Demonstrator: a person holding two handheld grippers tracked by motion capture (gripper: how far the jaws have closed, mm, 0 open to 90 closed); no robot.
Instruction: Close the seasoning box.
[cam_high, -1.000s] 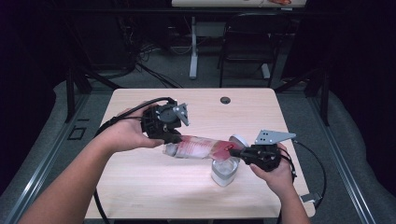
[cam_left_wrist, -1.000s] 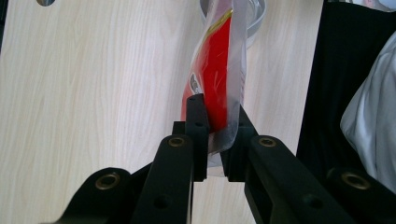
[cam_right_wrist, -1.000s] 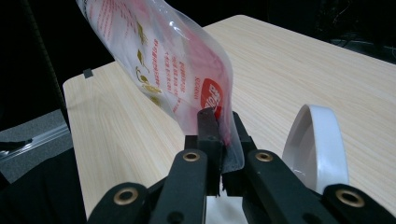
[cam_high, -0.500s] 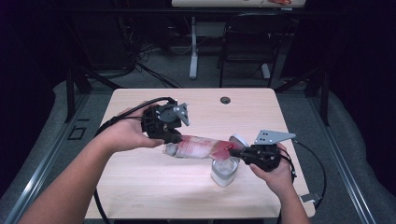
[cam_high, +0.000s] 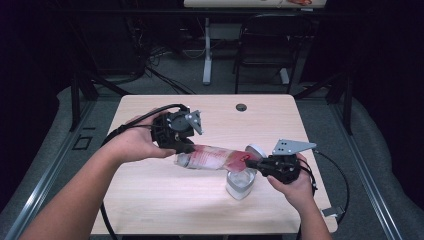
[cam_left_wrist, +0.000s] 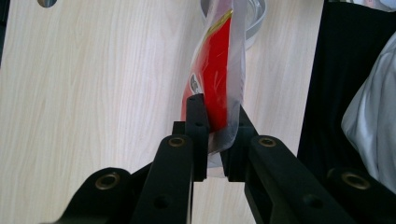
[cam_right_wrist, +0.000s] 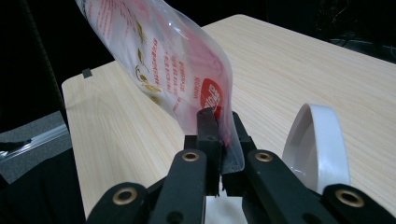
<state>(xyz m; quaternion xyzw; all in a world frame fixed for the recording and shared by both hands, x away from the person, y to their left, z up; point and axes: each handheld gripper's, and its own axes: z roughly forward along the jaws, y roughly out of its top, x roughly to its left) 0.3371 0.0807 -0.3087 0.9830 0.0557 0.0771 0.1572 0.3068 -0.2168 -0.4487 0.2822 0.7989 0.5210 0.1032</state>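
Pinching opposite ends of a red-printed clear pouch (cam_high: 215, 157), both hand-held grippers clamp it; its lettering is unreadable.

The light wooden bench (cam_high: 150, 190) carries a clear jar (cam_high: 241, 183) near its right front, a white lid (cam_high: 257, 150) beside it, and has a dark cable grommet (cam_high: 241, 107) near its far edge.

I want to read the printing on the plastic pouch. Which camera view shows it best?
The right gripper view: the pouch is close, its red print and logo facing the camera, pinched by the right gripper. The left gripper view shows it edge-on, a red strip. The high view shows its whole length between both grippers, too small to read.
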